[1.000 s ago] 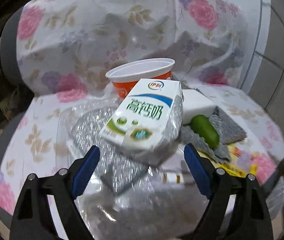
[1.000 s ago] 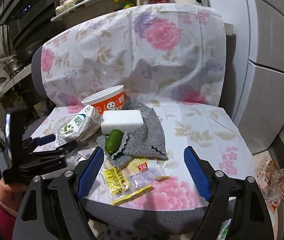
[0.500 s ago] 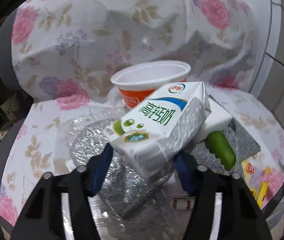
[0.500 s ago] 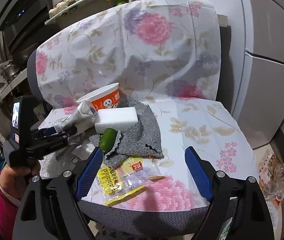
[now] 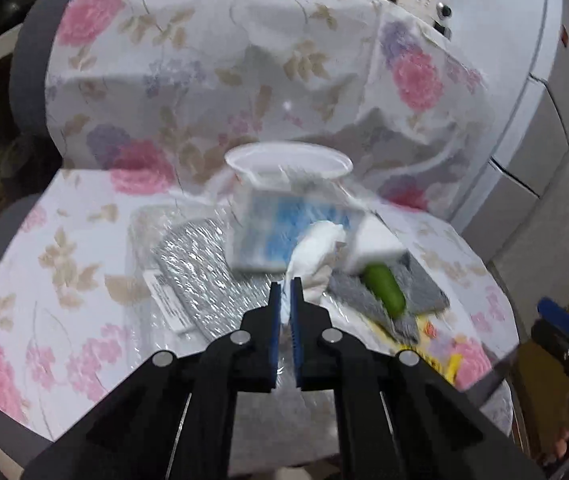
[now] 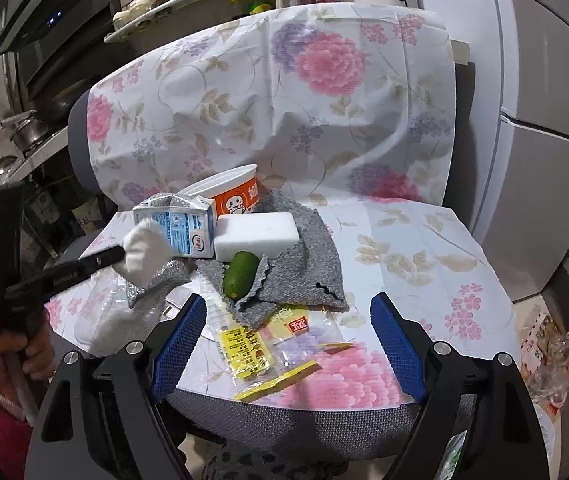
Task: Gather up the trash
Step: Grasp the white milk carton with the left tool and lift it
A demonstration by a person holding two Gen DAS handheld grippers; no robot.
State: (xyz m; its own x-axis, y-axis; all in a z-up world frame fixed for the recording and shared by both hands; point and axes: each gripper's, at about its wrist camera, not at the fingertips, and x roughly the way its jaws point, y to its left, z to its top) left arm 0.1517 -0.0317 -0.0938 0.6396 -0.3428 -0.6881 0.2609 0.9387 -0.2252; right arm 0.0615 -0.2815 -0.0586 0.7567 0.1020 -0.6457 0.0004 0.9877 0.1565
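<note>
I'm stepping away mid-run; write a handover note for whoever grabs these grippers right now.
Left gripper: shut on a white wad that lies against the milk carton.
Right gripper: open and empty, over the yellow sachets at the front of the chair seat.
Orange cup, white block, green piece and grey cloth are on the seat.
No bin is in view; everything is left to collect.

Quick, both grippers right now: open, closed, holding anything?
Left gripper: shut on a crumpled white tissue, beside the milk carton.
Right gripper: open, holding nothing, above the yellow wrappers.
</note>
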